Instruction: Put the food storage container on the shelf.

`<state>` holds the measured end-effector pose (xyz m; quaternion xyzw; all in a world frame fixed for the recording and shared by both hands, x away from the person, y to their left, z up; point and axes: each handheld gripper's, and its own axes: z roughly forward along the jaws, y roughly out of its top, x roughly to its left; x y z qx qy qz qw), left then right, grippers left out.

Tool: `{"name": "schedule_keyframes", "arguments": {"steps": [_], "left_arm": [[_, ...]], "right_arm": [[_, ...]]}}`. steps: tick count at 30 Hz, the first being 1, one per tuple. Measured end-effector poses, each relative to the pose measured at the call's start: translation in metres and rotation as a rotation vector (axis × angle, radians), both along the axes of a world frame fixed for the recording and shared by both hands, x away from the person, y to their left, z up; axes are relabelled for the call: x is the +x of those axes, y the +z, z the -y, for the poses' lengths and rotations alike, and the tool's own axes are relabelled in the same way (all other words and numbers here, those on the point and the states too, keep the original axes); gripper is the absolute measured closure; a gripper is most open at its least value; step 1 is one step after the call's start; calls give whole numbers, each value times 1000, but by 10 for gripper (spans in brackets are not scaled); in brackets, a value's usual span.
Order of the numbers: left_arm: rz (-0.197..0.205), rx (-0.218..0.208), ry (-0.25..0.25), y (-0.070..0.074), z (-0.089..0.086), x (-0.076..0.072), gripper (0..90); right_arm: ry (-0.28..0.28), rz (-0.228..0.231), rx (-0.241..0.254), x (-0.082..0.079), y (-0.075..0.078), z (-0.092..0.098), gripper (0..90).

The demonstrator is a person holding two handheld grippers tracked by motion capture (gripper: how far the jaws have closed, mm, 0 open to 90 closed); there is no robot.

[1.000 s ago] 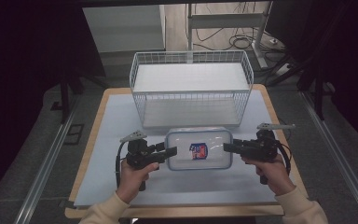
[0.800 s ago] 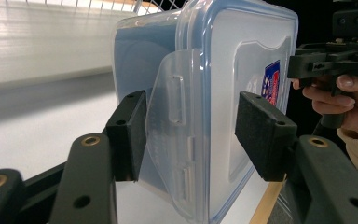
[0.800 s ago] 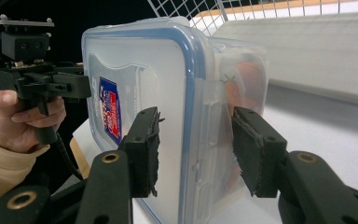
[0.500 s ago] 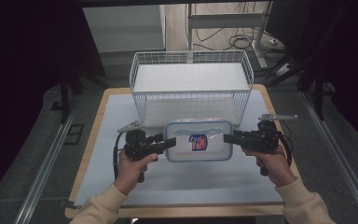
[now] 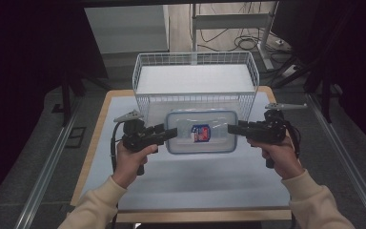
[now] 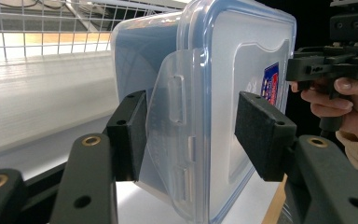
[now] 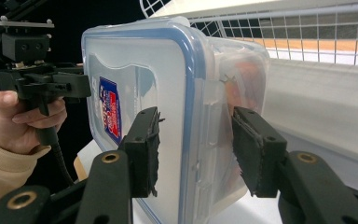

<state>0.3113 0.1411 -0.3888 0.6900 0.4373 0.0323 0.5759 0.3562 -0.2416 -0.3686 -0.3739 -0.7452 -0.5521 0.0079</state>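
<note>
A clear plastic container [image 5: 186,139] with a blue-rimmed lid and a red and blue label hangs above the table, lid up, just in front of the wire basket [image 5: 195,102]. My left gripper [image 5: 170,134] is shut on its left end; in the left gripper view the jaws [image 6: 189,135] clamp the latch flap of the container [image 6: 168,93]. At its right end my right gripper [image 5: 232,129] is shut too, with the jaws [image 7: 196,149] pressing the lid and base of the container [image 7: 177,84].
The white wire basket stands at the back of the pale blue tabletop [image 5: 186,186], which has a wooden edge [image 5: 93,152]. Dark floor, rails and cables surround the table. A hand holds each gripper from the near side.
Both grippers have lifted the container off the table and carried it away from the person, so it now overlaps the basket's front wall.
</note>
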Motion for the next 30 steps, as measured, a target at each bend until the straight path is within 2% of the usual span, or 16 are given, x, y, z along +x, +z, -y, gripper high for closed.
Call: {"name": "schedule_keyframes", "arguments": {"steps": [6, 21, 30], "left_arm": [[6, 6, 4, 12, -2, 6, 449], [47, 18, 12, 42, -8, 23, 449], [51, 14, 13, 56, -13, 43, 450]], "right_arm": [[1, 19, -9, 6, 13, -4, 528], [7, 51, 12, 25, 39, -10, 528], [9, 61, 2, 43, 56, -15, 527]]}}
